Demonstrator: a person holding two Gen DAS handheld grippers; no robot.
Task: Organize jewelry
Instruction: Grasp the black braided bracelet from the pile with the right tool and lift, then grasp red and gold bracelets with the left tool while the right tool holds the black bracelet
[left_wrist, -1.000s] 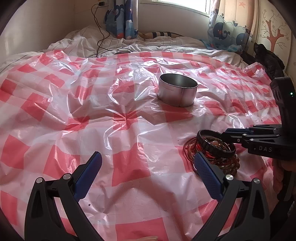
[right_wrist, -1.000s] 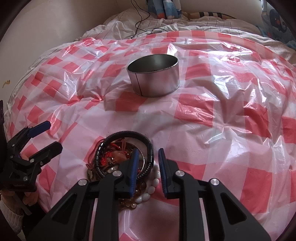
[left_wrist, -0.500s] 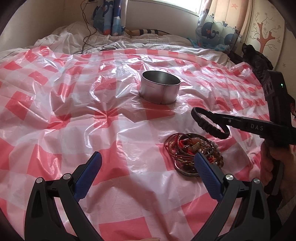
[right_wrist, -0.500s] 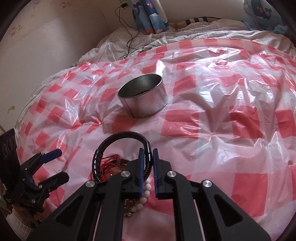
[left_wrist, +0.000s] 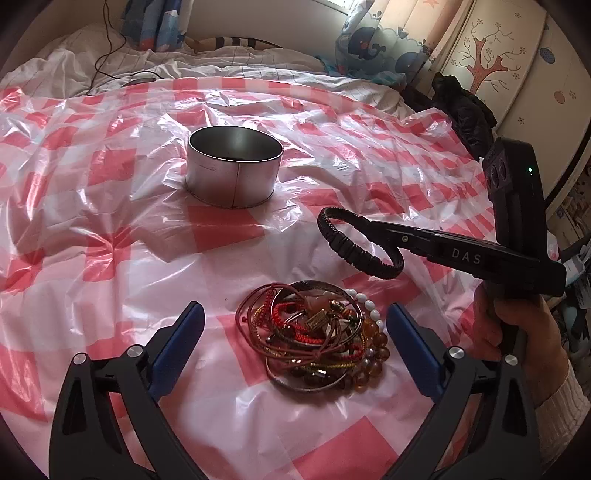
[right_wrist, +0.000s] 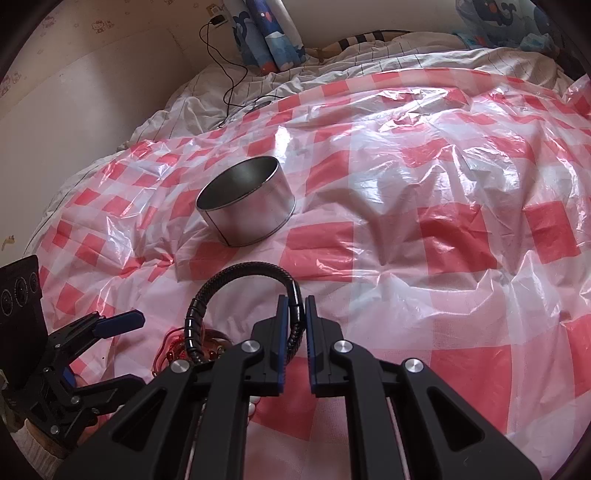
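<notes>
My right gripper (right_wrist: 296, 308) is shut on a black braided bracelet (right_wrist: 236, 273), which hangs in the air above the sheet. The left wrist view shows the same black bracelet (left_wrist: 351, 247) at the tip of the right gripper (left_wrist: 380, 227), lifted above a pile of bracelets and beads (left_wrist: 317, 332). My left gripper (left_wrist: 295, 332) stands open, its blue fingers on either side of that pile, touching nothing. A round metal tin (left_wrist: 234, 170) stands open-topped farther back; in the right wrist view the tin (right_wrist: 247, 203) lies just beyond the held bracelet.
A crinkled red-and-white checked plastic sheet (right_wrist: 424, 221) covers the bed. White bedding and a black cable (right_wrist: 221, 66) lie at the back by the wall. A hand (left_wrist: 517, 332) holds the right gripper's handle. Dark clothing (left_wrist: 465, 110) sits at the right edge.
The right gripper shut on the black bracelet and lifted it off the pile, toward the tin. The left gripper swung so that the pile now lies between its fingers.
</notes>
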